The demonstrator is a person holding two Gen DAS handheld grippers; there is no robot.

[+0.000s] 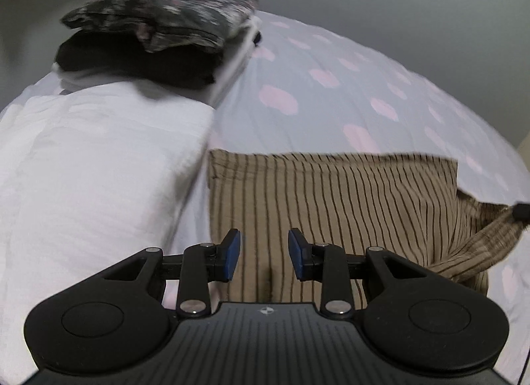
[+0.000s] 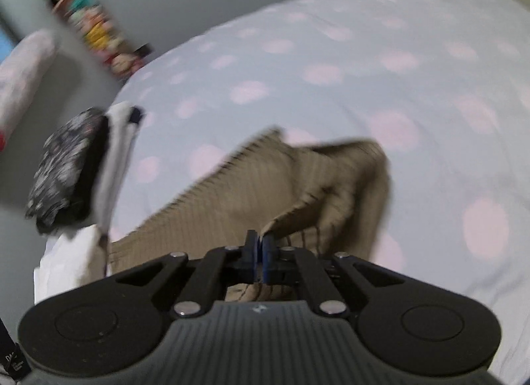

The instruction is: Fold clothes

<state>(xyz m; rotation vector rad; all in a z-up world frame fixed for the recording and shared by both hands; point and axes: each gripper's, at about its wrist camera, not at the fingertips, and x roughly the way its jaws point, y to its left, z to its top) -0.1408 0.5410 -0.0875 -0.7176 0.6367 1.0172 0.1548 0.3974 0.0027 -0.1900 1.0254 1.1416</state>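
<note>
A tan garment with dark stripes [image 1: 331, 206] lies on the bed, partly folded. My left gripper [image 1: 264, 254] is open and empty, hovering just above the garment's near edge. My right gripper [image 2: 260, 247] is shut on a corner of the striped garment [image 2: 298, 186] and lifts it off the bed; the pulled-up corner and the right gripper's tip [image 1: 520, 211] show at the right edge of the left wrist view.
A stack of folded clothes, floral on top [image 1: 165, 17] over black and white, sits at the bed's far left; it also shows in the right wrist view [image 2: 69, 166]. A white folded piece [image 1: 92, 159] lies beside the garment. The bedsheet [image 2: 364, 70] is pale blue with pink dots.
</note>
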